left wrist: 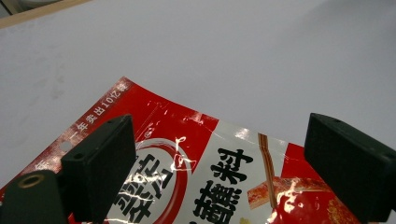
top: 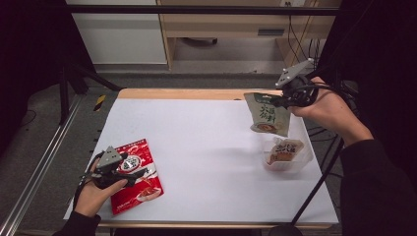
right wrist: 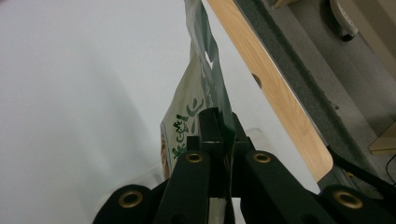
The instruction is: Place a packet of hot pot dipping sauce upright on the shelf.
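Note:
A green-and-white food pouch [top: 265, 114] hangs in the air at the table's far right, pinched by its top edge in my right gripper [top: 284, 101]. In the right gripper view the jaws press together on the pouch [right wrist: 198, 100], which dangles ahead of them. Below it a clear plastic tub [top: 287, 156] holds another pouch with an orange label [top: 285, 150]. At the near left a red sauce pouch [top: 137, 169] lies flat on the white table [top: 206, 157]. My left gripper [top: 132, 173] hovers over it, jaws wide apart on either side of the red pouch [left wrist: 205, 172].
The table's wooden far edge [top: 187, 93] borders a grey floor strip. A black stand pole [top: 314, 189] slants up past the near right corner. A metal rail [top: 39, 167] runs along the left side.

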`<action>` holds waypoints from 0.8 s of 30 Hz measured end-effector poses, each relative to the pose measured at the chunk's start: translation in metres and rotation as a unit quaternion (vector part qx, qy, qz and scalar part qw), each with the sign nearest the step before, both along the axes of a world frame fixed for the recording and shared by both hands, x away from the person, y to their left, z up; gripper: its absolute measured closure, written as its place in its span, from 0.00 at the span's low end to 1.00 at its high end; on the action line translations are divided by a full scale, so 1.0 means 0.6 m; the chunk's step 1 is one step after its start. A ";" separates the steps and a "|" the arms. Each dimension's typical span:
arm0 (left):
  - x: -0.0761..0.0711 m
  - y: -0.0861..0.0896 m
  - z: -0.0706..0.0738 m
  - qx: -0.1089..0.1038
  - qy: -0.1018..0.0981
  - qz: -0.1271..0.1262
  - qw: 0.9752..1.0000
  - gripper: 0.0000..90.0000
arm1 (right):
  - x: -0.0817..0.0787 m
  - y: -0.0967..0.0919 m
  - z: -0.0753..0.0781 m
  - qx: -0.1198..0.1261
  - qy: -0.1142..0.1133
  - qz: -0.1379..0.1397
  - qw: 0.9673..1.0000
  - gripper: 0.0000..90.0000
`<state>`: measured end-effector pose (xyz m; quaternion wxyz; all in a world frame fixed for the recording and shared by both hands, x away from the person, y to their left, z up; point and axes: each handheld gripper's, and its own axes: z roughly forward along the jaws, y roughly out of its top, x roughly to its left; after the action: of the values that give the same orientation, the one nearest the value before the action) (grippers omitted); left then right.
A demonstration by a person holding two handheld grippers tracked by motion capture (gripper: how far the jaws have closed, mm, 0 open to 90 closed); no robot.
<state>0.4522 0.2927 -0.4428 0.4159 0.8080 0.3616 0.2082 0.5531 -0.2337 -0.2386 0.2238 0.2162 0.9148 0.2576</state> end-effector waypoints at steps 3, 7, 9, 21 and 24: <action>0.000 -0.004 -0.002 0.002 0.003 -0.003 1.000 0.10 | -0.006 -0.017 -0.011 0.005 0.004 -0.005 1.000 1.00; -0.001 -0.006 -0.005 0.005 0.005 -0.004 1.000 0.10 | -0.010 -0.038 -0.024 0.012 0.009 -0.011 1.000 1.00; -0.001 -0.006 -0.005 0.006 0.005 -0.004 1.000 0.10 | -0.011 -0.048 -0.030 0.018 0.011 -0.015 1.000 1.00; 0.000 -0.002 -0.005 0.007 0.004 0.000 1.000 0.10 | -0.022 -0.069 -0.031 0.032 0.011 -0.015 0.999 1.00; -0.001 -0.003 -0.004 0.008 0.004 0.000 1.000 0.10 | -0.025 -0.073 -0.032 0.033 0.012 -0.015 0.999 1.00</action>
<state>0.4517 0.2909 -0.4455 0.4077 0.8122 0.3616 0.2082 0.5382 -0.2773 -0.2580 0.2095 0.2402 0.9050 0.2818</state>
